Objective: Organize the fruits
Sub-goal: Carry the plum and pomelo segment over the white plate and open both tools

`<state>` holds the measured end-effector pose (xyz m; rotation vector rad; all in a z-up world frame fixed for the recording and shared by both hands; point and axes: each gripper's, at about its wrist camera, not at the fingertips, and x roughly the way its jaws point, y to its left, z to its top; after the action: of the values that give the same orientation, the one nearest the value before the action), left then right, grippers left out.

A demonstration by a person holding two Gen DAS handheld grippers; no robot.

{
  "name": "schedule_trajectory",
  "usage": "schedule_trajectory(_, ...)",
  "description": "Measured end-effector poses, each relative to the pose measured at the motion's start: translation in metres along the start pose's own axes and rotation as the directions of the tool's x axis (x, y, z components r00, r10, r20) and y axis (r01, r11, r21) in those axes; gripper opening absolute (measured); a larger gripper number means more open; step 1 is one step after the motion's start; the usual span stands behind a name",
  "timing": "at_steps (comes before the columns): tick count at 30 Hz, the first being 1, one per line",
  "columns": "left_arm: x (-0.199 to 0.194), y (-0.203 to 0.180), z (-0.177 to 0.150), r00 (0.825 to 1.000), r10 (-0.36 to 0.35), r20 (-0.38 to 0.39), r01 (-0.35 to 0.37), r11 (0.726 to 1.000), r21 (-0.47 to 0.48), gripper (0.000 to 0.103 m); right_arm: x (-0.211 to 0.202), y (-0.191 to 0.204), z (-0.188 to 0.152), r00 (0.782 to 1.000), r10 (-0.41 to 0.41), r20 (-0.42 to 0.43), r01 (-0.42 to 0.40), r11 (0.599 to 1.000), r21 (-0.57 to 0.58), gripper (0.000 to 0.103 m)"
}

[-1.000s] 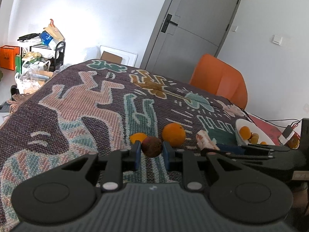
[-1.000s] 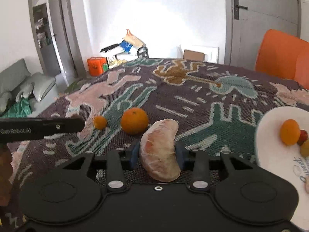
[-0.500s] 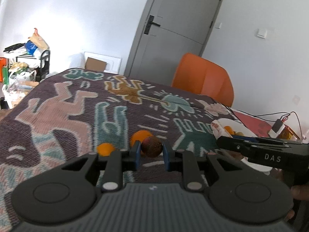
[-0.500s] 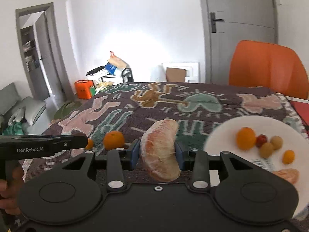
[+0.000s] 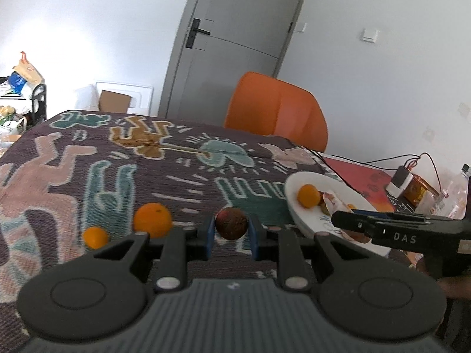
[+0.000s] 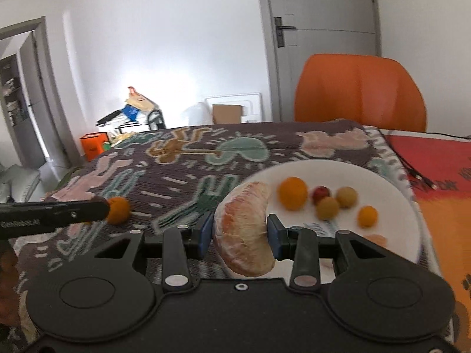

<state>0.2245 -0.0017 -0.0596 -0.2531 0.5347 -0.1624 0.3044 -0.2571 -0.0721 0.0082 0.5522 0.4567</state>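
Note:
My left gripper (image 5: 231, 232) is shut on a small dark brown-red round fruit (image 5: 231, 223), held above the patterned cloth left of the white plate (image 5: 297, 214). My right gripper (image 6: 240, 232) is shut on a peeled pomelo wedge (image 6: 244, 229) at the near left edge of the white plate (image 6: 394, 188). The plate holds an orange (image 6: 293, 192), a small red fruit (image 6: 321, 193), two yellowish fruits (image 6: 327, 207) and a small orange fruit (image 6: 368, 216). A large orange (image 5: 152, 220) and a small one (image 5: 95, 237) lie on the cloth.
An orange chair (image 5: 276, 111) stands behind the table, also in the right wrist view (image 6: 360, 91). A red mat (image 6: 435, 161) with cables lies right of the plate. A charger and box (image 5: 412, 182) sit at the far right. The right tool's body (image 5: 397, 232) reaches over the plate.
Both grippers have moved right toward the plate, each still holding its fruit. The pomelo wedge is now over the plate's left edge; the loose oranges have slid left in view.

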Motion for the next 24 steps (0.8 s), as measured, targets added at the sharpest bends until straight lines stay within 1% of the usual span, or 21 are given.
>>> schedule_trajectory(10, 0.013, -0.026, 0.004, 0.999, -0.041, -0.010, 0.041, 0.998, 0.040, 0.022, -0.006, -0.027, -0.009, 0.997, -0.071, -0.006, 0.071, 0.997, 0.041, 0.038)
schedule_trajectory(11, 0.015, -0.029, 0.005, 0.999, -0.047, -0.012, 0.047, 0.998, 0.044, 0.022, -0.006, -0.028, -0.010, 0.997, -0.077, -0.008, 0.077, 0.996, 0.039, 0.042)
schedule_trajectory(12, 0.016, -0.031, 0.005, 0.999, -0.052, -0.013, 0.052, 0.998, 0.047, 0.022, -0.007, -0.029, -0.010, 0.997, -0.082, -0.005, 0.082, 0.996, 0.037, 0.048)
schedule_trajectory(13, 0.017, -0.034, 0.006, 0.998, -0.057, -0.014, 0.057, 0.997, 0.051, 0.022, -0.009, -0.028, -0.010, 0.996, -0.091, 0.002, 0.091, 0.995, 0.033, 0.052)
schedule_trajectory(14, 0.019, -0.037, 0.006, 0.998, -0.063, -0.016, 0.064, 0.996, 0.058, 0.022, -0.011, -0.028, -0.011, 0.995, -0.098, 0.010, 0.098, 0.995, 0.032, 0.060)
schedule_trajectory(15, 0.021, -0.041, 0.007, 0.998, -0.068, -0.018, 0.069, 0.996, 0.065, 0.022, -0.015, -0.029, -0.012, 0.995, -0.101, 0.021, 0.100, 0.994, 0.035, 0.063)
schedule_trajectory(24, 0.042, -0.073, 0.012, 0.991, -0.127, -0.043, 0.132, 0.984, 0.122, 0.022, -0.041, -0.035, -0.022, 0.994, -0.096, 0.050, 0.090, 0.991, 0.099, 0.063)
